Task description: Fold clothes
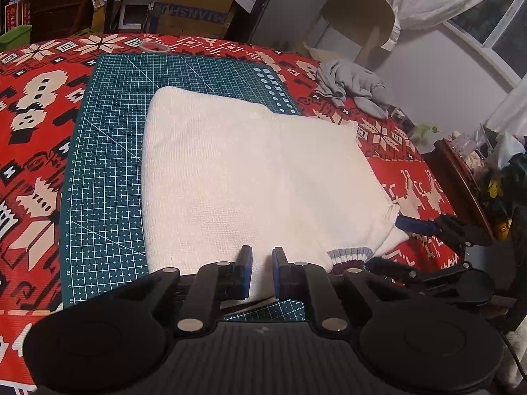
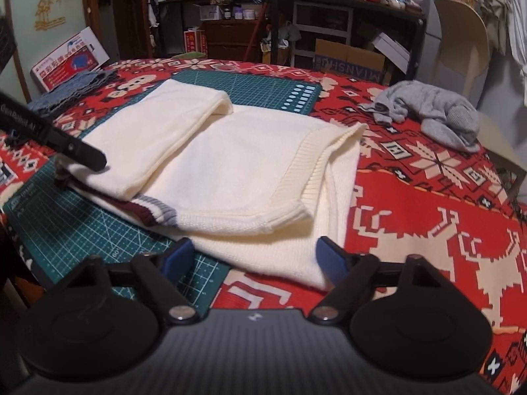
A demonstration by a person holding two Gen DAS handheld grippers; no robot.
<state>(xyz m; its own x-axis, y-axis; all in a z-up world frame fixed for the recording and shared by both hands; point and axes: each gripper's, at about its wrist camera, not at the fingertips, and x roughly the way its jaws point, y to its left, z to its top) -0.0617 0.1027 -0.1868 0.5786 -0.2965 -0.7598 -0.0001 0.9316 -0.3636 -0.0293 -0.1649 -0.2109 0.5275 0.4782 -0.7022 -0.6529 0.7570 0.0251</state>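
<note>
White sweater (image 2: 250, 164) lies on the green cutting mat (image 1: 108, 151) on the counter (image 1: 36, 105), partly folded: 1 sleeve laid across the body, right side folded in, striped cuff (image 2: 154, 212) showing at near edge. More folding likely left. Grey garment (image 2: 428, 112) sits crumpled far right, unfolded. Left tool (image 1: 262, 263): jaws narrowly apart over the sweater's near edge, gripping nothing that I can see. Right tool (image 2: 255, 256): spread wide at near corner, released. Cardboard box (image 1: 191, 10) beyond the counter; contents not visible.
</note>
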